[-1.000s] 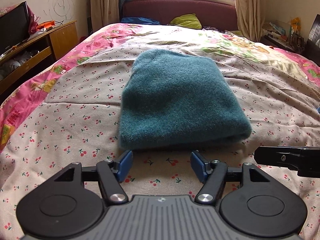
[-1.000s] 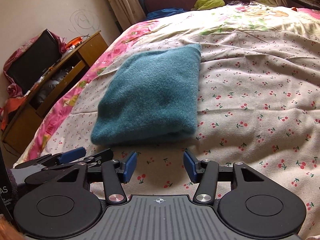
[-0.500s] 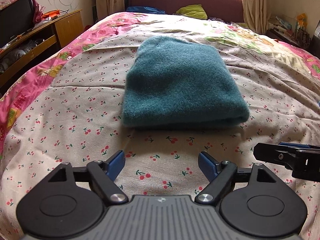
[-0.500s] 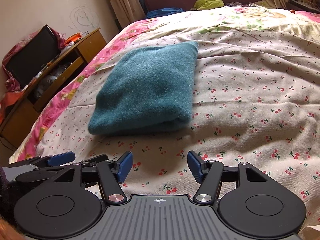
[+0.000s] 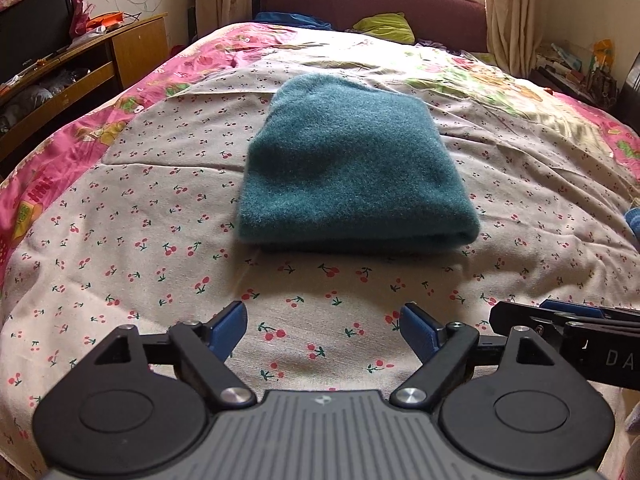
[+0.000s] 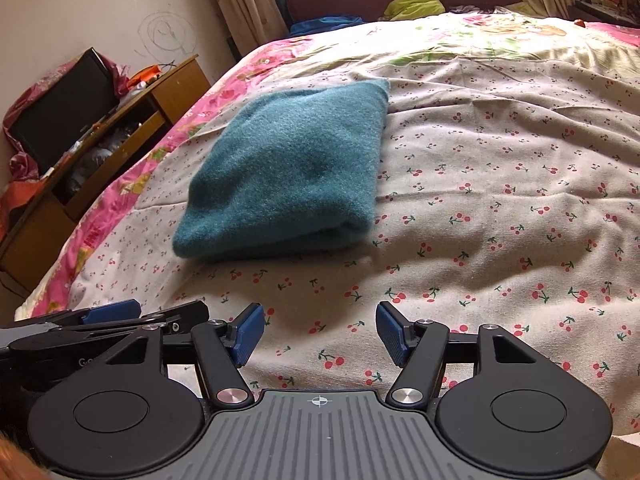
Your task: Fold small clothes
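A teal fuzzy garment (image 5: 352,168) lies folded into a thick rectangle on the cherry-print bedspread (image 5: 120,248); the right wrist view shows it (image 6: 292,172) left of centre. My left gripper (image 5: 323,316) hovers over bare bedspread just short of the garment's near edge, its jaws opening with nothing between them. My right gripper (image 6: 320,316) is open and empty too, a little back from the garment's near right corner. Each gripper shows in the other's view: the right one (image 5: 560,316) at the right edge, the left one (image 6: 112,312) at lower left.
A wooden cabinet (image 5: 100,68) with a dark TV (image 5: 36,48) stands along the bed's left side. A maroon headboard (image 5: 380,4), a green pillow (image 5: 384,26) and blue cloth lie at the far end. A cluttered stand (image 5: 576,76) is at far right.
Both grippers' jaws have spread wider and both have drawn back slightly from the garment's near edge. The folded garment has not moved.
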{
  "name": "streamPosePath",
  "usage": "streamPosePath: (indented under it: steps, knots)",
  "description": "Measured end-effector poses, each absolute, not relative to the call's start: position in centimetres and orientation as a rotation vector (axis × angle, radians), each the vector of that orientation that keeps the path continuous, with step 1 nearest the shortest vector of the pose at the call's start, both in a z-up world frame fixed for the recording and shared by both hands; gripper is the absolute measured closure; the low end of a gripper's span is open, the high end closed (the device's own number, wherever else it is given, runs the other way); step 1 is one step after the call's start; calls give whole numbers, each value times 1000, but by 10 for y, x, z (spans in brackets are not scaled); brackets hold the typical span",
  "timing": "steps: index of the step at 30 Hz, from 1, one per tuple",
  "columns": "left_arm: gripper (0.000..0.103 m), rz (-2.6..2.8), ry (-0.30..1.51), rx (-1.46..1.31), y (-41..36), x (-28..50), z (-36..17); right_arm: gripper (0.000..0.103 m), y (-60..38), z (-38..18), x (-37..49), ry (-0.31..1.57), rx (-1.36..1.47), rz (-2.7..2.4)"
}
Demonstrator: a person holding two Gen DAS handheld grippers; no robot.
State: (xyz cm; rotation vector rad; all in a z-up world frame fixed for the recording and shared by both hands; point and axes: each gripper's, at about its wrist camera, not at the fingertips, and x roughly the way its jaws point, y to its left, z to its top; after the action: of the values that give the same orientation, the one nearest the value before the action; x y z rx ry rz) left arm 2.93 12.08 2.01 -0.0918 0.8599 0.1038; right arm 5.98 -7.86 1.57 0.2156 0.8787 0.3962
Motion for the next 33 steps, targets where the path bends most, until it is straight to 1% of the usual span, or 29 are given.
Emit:
streamPosePath:
  steps: [11, 15, 33]
  knots:
    - [6, 82, 889, -95, 117, 26, 19, 39, -82, 15, 56, 878, 220, 390]
    - [6, 79, 897, -89, 117, 26, 19, 37, -81, 14, 54, 881, 214, 391]
    - [5, 78, 909, -102, 117, 22, 17, 36, -79, 5, 50, 900, 181, 372]
